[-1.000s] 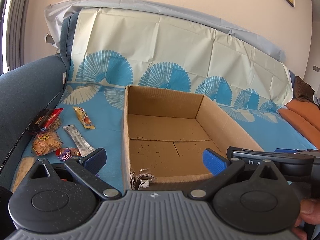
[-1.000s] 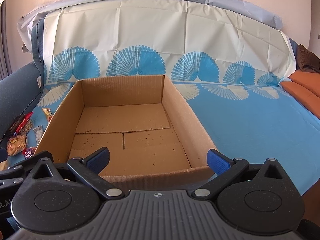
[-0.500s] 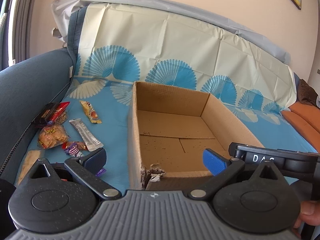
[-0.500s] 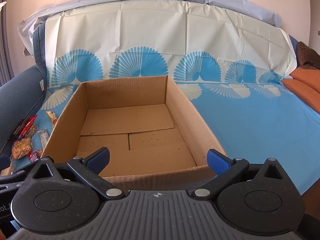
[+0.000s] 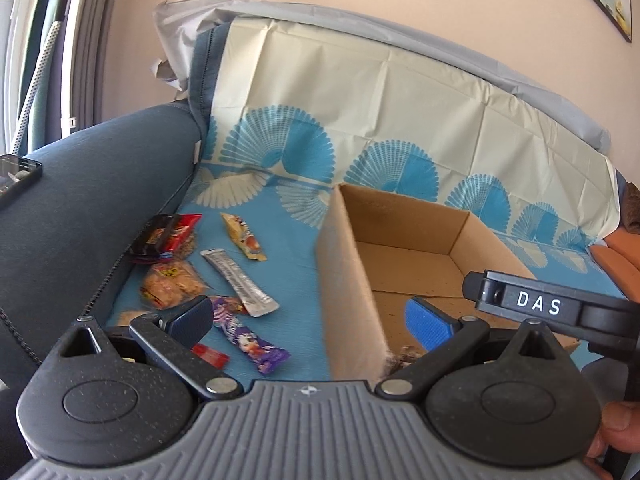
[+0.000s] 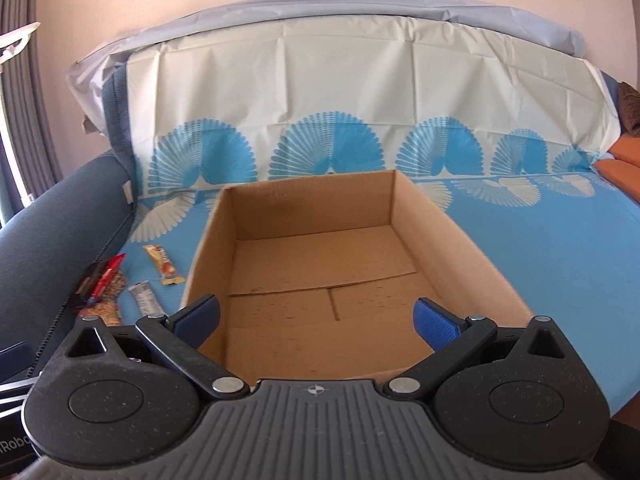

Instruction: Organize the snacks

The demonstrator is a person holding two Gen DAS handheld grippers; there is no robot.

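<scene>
An empty cardboard box stands on the blue patterned cover. Several snacks lie left of it: a silver bar, a yellow packet, a purple packet, a clear bag of crackers and red and black packets. My left gripper is open and empty, straddling the box's near left corner above the snacks. My right gripper is open and empty over the box's near edge; its body shows in the left wrist view.
A dark blue sofa arm rises left of the snacks, with a phone on top. The sofa back is draped with a cream and blue cover. An orange cushion lies at far right.
The left gripper has swung left, so the snacks sit more central and the box has shifted right. The right gripper has moved slightly back and right. Both stay open.
</scene>
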